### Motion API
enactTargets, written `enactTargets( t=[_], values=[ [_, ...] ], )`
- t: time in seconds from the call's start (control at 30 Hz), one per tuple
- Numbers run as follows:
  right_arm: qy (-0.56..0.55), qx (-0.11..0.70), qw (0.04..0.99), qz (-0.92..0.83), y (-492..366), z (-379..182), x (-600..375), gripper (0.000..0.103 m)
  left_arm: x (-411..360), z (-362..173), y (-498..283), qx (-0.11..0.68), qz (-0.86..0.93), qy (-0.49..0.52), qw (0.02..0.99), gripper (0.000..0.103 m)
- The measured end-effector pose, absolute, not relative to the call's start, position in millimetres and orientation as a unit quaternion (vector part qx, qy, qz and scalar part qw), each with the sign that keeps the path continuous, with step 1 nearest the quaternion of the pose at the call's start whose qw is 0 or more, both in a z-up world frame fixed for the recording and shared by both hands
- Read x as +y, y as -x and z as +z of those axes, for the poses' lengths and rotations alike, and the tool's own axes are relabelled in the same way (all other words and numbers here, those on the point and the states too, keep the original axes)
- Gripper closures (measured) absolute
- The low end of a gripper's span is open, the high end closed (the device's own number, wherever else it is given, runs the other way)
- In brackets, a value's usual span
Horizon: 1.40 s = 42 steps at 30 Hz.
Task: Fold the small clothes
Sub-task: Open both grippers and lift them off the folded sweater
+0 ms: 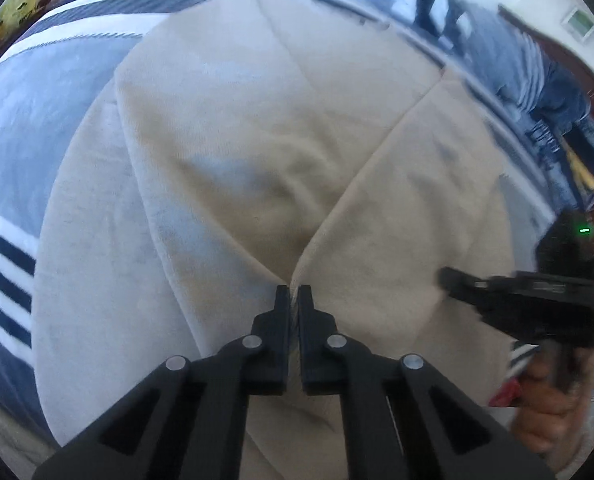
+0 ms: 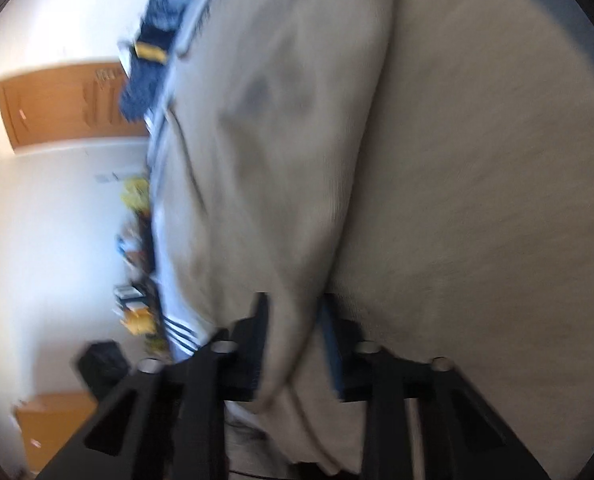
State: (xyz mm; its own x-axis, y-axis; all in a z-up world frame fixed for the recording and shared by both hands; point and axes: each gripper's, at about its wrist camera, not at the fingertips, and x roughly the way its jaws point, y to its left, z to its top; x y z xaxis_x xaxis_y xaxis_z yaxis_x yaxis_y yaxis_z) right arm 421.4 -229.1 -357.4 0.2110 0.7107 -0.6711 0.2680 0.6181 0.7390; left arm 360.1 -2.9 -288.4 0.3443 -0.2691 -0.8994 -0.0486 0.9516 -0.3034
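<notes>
A beige garment (image 1: 237, 168) lies spread on a blue and white striped blanket (image 1: 21, 128), with folds meeting near its middle. My left gripper (image 1: 294, 292) is shut on a pinch of the beige cloth where the creases meet. My right gripper (image 1: 449, 276) shows at the right of the left wrist view, at the garment's right edge. In the blurred right wrist view the right gripper (image 2: 293, 304) is shut on a thick fold of the beige garment (image 2: 457, 160), which fills most of that view.
The striped blanket (image 2: 181, 336) covers the surface under the garment. Dark blue clothes (image 1: 537, 76) lie at the far right edge. A wooden door (image 2: 61, 108) and a white wall (image 2: 37, 220) stand beyond. A hand (image 1: 553, 396) holds the right gripper.
</notes>
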Motion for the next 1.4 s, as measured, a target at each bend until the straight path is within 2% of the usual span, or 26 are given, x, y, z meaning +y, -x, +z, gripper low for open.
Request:
enactTargets(
  t=[0.13, 0.3, 0.37, 0.4, 0.43, 0.47, 0.5, 0.53, 0.63, 0.7, 0.77, 0.83, 0.9, 1.0, 1.1, 1.27, 1.4],
  values=[
    [-0.375, 0.578, 0.706, 0.164, -421.1, -325.8, -224.2, 0.1, 12.3, -270.2, -348.2, 0.551, -0.081, 0.166, 0.814, 0.099],
    [-0.327, 0.598, 0.72, 0.129, -400.3, -336.5, -218.9, 0.097, 22.6, -287.9, -337.0, 0.584, -0.017, 0.092, 0.806, 0.095],
    [-0.32, 0.575, 0.745, 0.11, -378.3, -325.0, -230.7, 0.095, 42.7, -270.5, -316.5, 0.552, -0.013, 0.103, 0.828, 0.087],
    [-0.314, 0.56, 0.76, 0.104, -370.7, -314.7, -236.8, 0.092, 52.6, -263.9, -306.9, 0.54, -0.013, 0.108, 0.834, 0.07],
    [-0.3, 0.536, 0.783, 0.096, -356.1, -299.4, -246.3, 0.072, 63.8, -258.3, -297.8, 0.531, -0.009, 0.112, 0.84, 0.05],
    [-0.283, 0.52, 0.802, 0.083, -343.3, -287.4, -254.6, 0.04, 76.0, -254.4, -287.1, 0.521, 0.001, 0.115, 0.846, 0.043],
    [-0.268, 0.506, 0.817, 0.071, -330.0, -278.8, -261.6, 0.03, 88.8, -253.7, -274.3, 0.513, 0.013, 0.119, 0.85, 0.038],
    [-0.248, 0.491, 0.834, 0.052, -310.3, -270.9, -271.4, 0.024, 98.4, -256.5, -263.8, 0.514, 0.021, 0.123, 0.849, 0.037],
    [-0.229, 0.495, 0.838, -0.005, -271.4, -268.2, -292.4, 0.025, 120.2, -280.0, -235.7, 0.542, 0.052, 0.126, 0.83, 0.037],
    [-0.288, 0.481, 0.828, -0.021, -254.2, -264.4, -310.6, 0.026, 131.4, -288.2, -230.1, 0.556, 0.069, 0.148, 0.815, 0.037],
    [-0.304, 0.456, 0.836, -0.041, -241.2, -254.7, -327.0, 0.027, 137.5, -282.8, -229.0, 0.545, 0.055, 0.171, 0.819, 0.037],
    [-0.287, 0.443, 0.848, -0.058, -231.4, -249.9, -329.3, 0.027, 141.1, -276.8, -227.4, 0.534, 0.057, 0.174, 0.826, 0.033],
    [-0.265, 0.451, 0.849, -0.066, -222.6, -259.7, -326.3, 0.027, 147.1, -278.2, -224.8, 0.538, 0.054, 0.181, 0.821, 0.033],
    [-0.319, 0.49, 0.81, -0.025, -231.1, -283.0, -325.7, 0.026, 140.9, -283.4, -235.0, 0.546, 0.051, 0.181, 0.816, 0.033],
    [-0.254, 0.495, 0.83, -0.038, -240.1, -287.4, -309.9, 0.026, 137.6, -279.5, -232.7, 0.541, 0.043, 0.163, 0.824, 0.033],
    [-0.209, 0.507, 0.836, -0.017, -232.1, -295.3, -296.7, 0.025, 132.0, -290.8, -232.5, 0.563, 0.032, 0.153, 0.811, 0.033],
    [-0.217, 0.517, 0.827, -0.039, -224.7, -303.9, -307.9, 0.025, 128.4, -300.5, -234.5, 0.575, 0.026, 0.154, 0.803, 0.033]
  ],
)
